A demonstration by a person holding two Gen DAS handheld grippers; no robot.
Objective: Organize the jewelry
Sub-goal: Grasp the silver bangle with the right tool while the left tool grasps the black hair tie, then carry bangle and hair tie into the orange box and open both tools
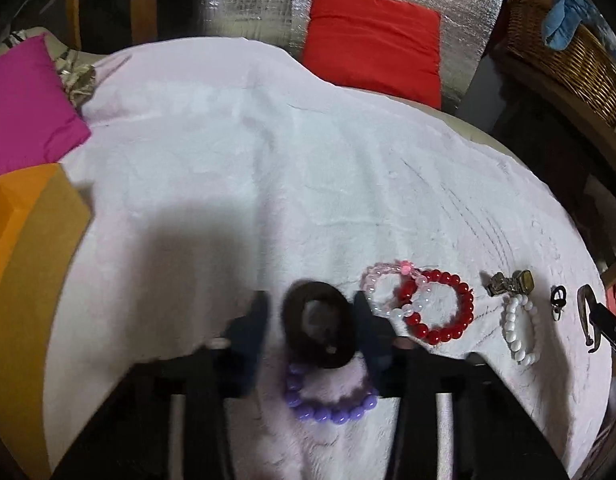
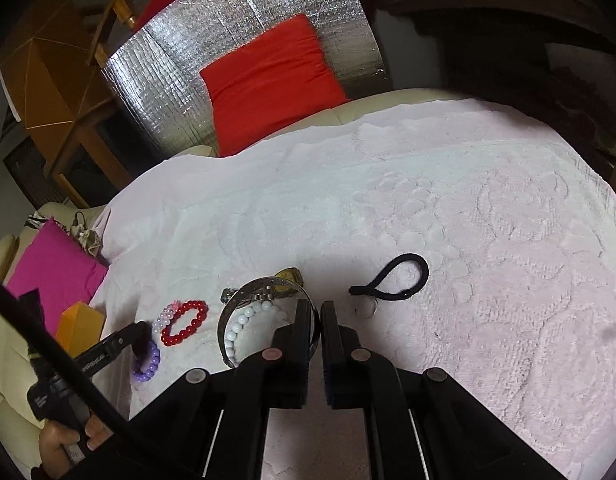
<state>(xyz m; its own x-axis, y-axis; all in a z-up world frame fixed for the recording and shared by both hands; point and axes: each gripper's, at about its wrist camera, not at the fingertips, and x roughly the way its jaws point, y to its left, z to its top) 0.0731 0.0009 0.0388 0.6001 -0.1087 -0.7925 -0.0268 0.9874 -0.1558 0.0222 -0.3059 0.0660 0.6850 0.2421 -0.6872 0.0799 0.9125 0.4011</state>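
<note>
Pink towel point(image 1: 268, 168) carries the jewelry row; my left gripper point(image 1: 312, 312) straddles the dark scrunchie point(image 1: 318, 326) with jaws spread, my right gripper point(image 2: 319, 316) clamps the metal bangle point(image 2: 236, 308); next, I judge, close left and lift.

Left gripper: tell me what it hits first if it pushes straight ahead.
The dark brown ring lies between the left gripper's open fingers. Straight ahead, only bare white towel shows, though depth is unclear.
</note>
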